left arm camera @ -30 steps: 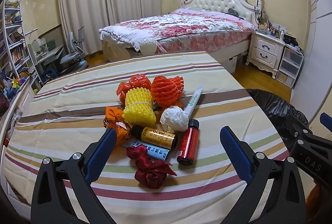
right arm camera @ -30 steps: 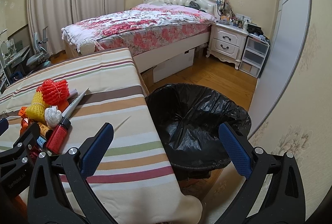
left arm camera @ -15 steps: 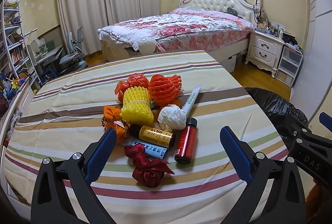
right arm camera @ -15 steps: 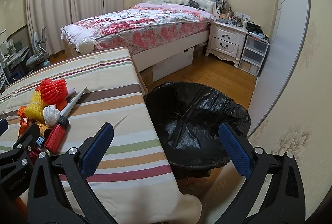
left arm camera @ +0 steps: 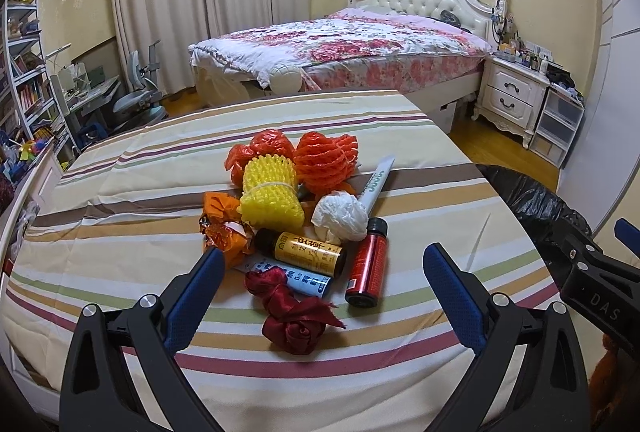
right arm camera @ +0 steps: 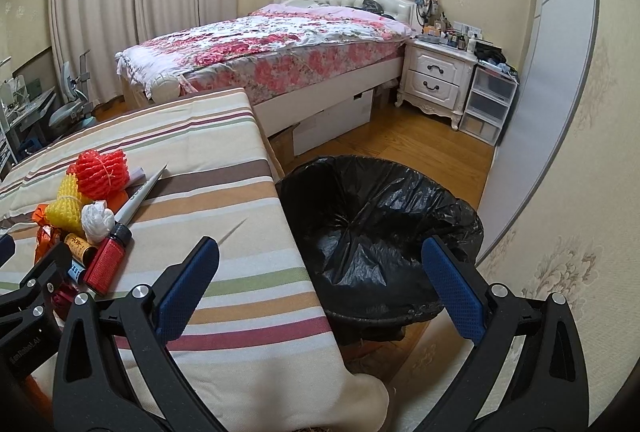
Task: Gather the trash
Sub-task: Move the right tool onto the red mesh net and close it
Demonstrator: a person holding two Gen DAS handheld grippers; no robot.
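Black bin liner (right arm camera: 384, 232) gapes beside the striped table edge (right arm camera: 292, 232); both grippers' jaws spread wide, empty.

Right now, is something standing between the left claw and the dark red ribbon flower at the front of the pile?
Nothing visible does. The open left claw faces the ribbon flower, the nearest piece; the other trash lies behind it.

Two fisheye views along the fingers, facing the bed.
Left looks low over the tabletop (left arm camera: 120, 191); right sees bin (right arm camera: 380, 232) at 12 o'clock; both share trash pile (left arm camera: 304, 216).
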